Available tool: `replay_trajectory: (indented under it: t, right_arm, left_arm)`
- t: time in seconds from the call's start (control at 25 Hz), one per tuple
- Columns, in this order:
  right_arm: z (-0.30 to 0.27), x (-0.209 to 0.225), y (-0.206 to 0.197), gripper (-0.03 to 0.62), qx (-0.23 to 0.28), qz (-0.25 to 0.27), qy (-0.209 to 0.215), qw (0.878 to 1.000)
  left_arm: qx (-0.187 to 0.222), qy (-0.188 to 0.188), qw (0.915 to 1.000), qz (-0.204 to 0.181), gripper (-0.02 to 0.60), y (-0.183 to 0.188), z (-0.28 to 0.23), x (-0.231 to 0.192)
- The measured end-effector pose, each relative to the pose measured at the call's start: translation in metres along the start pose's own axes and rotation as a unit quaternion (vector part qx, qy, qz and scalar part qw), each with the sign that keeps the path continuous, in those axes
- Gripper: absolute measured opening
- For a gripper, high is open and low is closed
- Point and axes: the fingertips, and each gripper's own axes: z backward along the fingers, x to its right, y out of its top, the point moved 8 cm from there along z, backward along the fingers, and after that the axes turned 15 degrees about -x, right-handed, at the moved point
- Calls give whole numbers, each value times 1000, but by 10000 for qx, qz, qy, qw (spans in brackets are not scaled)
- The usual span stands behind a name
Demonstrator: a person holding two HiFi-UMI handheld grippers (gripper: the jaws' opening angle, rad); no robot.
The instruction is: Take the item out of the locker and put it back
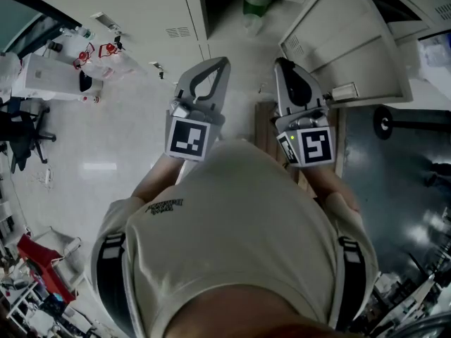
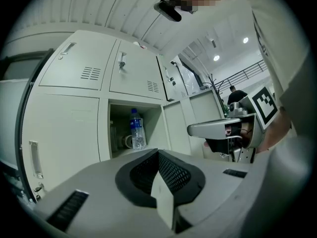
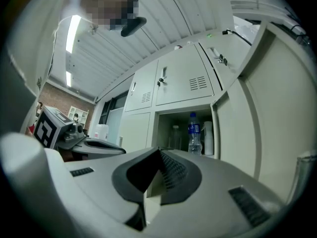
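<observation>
Person stands facing the open locker compartment (image 2: 117, 125), a claw in each hand, both level and pointed at it. Left claw (image 2: 159, 165) is pressed closed with nothing between the jaws. Right claw (image 3: 157, 168) is pressed closed too, empty. Both stop well short of the compartment's front edge, with open air between their tips and the opening. They sit side by side with a gap between them, the left claw towards the compartment's left edge and the right claw towards its right edge.

Water bottle (image 3: 194, 133), blue label, stands upright inside the compartment near the front lip, untouched. Behind it are a clear bottle (image 3: 174, 134) on the left and a white container (image 3: 208, 137) by the right wall.

Compartment door (image 3: 270, 108) is swung out on the right, close beside the right claw. Closed locker doors (image 2: 64, 133) sit left of and above the compartment. Pale floor (image 1: 106, 139) runs wide to the compartment's left.
</observation>
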Motion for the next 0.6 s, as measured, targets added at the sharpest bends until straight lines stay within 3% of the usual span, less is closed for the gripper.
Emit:
replay_trajectory:
  t: [0.24, 0.6]
  right_arm:
    - [0, -10, -2, 2, -53, 387, 48, 9992]
    - [-1, -10, -1, 2, -52, 216, 5, 9998]
  left_arm:
    - [-64, 27, 9999, 95, 12, 0, -1, 1]
    - [-115, -53, 9998, 122, 12, -4, 0, -2]
